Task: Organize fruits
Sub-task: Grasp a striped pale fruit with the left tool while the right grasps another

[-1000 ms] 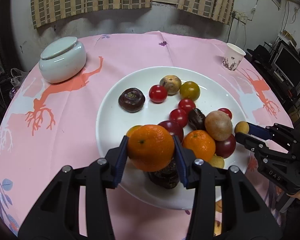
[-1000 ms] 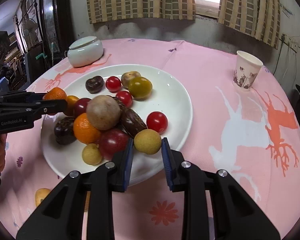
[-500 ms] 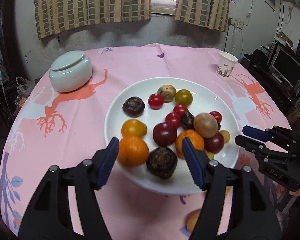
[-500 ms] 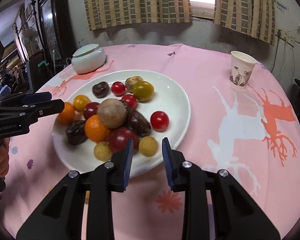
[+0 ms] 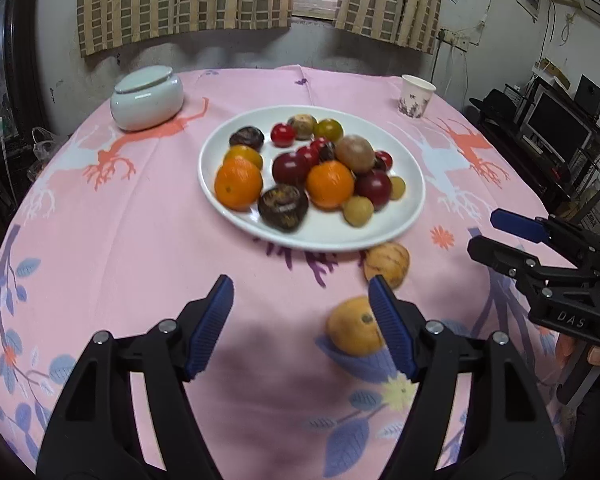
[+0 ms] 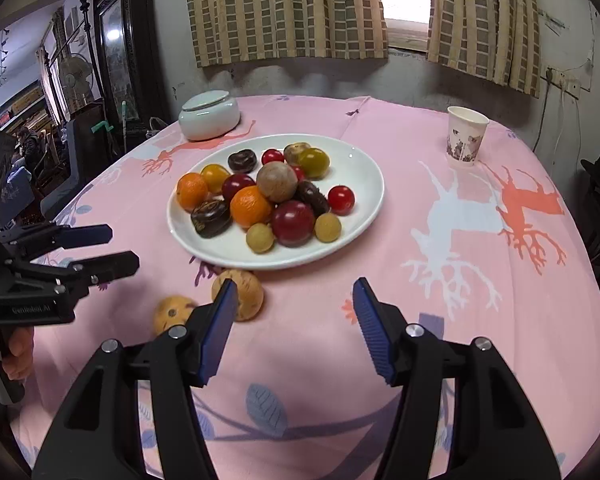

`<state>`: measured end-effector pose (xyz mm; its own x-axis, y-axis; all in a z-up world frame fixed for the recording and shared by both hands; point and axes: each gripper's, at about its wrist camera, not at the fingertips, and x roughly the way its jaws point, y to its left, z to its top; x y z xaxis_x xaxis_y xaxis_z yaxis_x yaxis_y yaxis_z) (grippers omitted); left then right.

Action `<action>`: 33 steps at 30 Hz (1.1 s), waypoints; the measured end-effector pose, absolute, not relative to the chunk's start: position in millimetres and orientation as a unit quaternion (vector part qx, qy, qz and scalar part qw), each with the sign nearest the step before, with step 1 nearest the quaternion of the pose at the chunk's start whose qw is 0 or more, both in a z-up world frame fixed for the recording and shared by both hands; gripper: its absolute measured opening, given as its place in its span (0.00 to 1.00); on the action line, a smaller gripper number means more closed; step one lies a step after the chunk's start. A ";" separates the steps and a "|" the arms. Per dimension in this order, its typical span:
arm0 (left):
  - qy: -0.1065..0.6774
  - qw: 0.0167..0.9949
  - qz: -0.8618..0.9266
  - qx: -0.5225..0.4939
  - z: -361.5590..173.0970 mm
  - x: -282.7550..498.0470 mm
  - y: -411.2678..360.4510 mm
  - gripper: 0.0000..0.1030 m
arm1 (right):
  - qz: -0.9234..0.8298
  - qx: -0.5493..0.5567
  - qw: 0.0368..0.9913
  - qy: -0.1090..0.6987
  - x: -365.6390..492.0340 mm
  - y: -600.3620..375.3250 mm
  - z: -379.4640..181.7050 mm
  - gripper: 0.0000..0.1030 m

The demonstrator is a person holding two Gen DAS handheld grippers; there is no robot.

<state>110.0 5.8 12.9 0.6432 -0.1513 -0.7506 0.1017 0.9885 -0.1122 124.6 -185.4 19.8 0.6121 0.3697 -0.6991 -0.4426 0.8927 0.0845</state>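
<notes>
Now both grippers stand back from the plate (image 5: 414, 196), fingers opening and empty: the left gripper (image 5: 302, 322) has released its orange (image 5: 238, 184) there, the right gripper (image 6: 292, 328) its small yellow fruit (image 6: 327, 227). Two fruits (image 5: 387, 264) remain on the worktop (image 5: 140, 240).

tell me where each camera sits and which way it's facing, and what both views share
Left wrist: on the left gripper, angled down across the table at the white plate; its own jaws are opening and empty, with the right gripper and fingertips at right.
Right wrist: on the right gripper, angled down at the white plate; jaws opening and empty, the left gripper and a hand at left.
Shared: plate of fruit, two loose fruits on the cloth, lidded jar, paper cup.
</notes>
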 end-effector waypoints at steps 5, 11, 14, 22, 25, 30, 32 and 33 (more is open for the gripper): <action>0.428 0.901 -0.069 -0.029 1.8 101.3 -3.4 0.71 | 0.221 -0.043 0.896 0.383 114.3 -189.0 16.1 0.59; 0.431 0.900 -0.067 -0.016 -3.4 97.6 -13.1 0.71 | 0.217 -0.037 0.895 0.388 108.5 -193.4 12.6 0.59; 0.436 0.897 -0.067 -0.014 -6.0 97.5 -16.0 0.72 | 0.216 -0.035 0.894 0.390 108.1 -194.4 11.2 0.59; 0.448 0.892 -0.058 -0.014 -18.0 102.8 -25.5 0.75 | 0.217 -0.039 0.892 0.395 111.0 -191.1 7.2 0.59; 0.455 0.889 -0.054 -0.009 -25.4 106.0 -29.2 0.75 | 0.218 -0.034 0.891 0.396 112.7 -193.3 4.3 0.59; 0.460 0.886 -0.054 -0.019 -30.8 109.6 -29.1 0.79 | 0.216 -0.014 0.889 0.403 117.3 -200.8 -3.9 0.59; 0.471 0.880 -0.057 -0.027 -34.3 112.4 -32.0 0.79 | 0.218 -0.006 0.887 0.407 118.8 -203.5 -6.9 0.59; 0.477 0.876 -0.061 -0.027 -36.9 113.8 -35.0 0.79 | 0.217 -0.004 0.886 0.409 119.2 -204.4 -8.0 0.59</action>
